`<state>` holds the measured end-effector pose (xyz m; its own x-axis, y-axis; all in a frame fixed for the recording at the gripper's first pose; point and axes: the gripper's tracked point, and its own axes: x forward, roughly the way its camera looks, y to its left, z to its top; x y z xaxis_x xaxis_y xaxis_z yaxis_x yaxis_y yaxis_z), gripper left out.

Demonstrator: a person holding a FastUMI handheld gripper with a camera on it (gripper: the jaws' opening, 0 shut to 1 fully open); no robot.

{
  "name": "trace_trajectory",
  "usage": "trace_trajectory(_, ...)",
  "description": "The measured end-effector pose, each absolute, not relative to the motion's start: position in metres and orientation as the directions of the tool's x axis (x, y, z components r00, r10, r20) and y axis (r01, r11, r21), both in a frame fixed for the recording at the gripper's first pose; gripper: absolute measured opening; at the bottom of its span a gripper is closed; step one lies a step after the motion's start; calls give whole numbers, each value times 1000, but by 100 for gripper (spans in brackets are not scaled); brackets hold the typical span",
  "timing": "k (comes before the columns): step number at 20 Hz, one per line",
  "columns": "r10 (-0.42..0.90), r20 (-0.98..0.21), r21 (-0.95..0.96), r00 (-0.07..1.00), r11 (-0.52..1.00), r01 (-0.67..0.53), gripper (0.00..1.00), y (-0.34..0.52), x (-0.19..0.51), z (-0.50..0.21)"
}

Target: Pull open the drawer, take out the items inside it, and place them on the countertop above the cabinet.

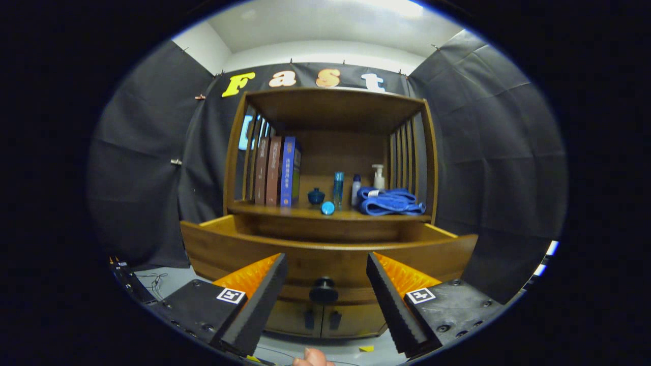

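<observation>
Gripper view: drawer knob (324, 290) between spread tool (325, 272) fingers.

Three books (275, 171) are standing upright at one end of the shelf, two brown and one blue. Black cloth walls (488, 152) are hanging around the booth. Thin cables (155, 279) are lying on the grey floor (168, 282) beside the unit.

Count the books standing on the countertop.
3: they stand side by side at the countertop's left end: two brown books, then a blue book. The open gripper flanks the drawer knob.
</observation>
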<state>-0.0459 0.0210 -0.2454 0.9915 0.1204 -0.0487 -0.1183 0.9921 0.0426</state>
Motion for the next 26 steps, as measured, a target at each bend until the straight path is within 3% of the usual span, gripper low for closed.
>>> trace_trajectory(9,122,-192,66,974,992,-111,99,31,1,-295)
trace_trajectory(16,94,-155,57,983,995,-86,98,26,16,-276)
trace_trajectory(26,111,-194,53,975,993,-102,98,29,64,-278)
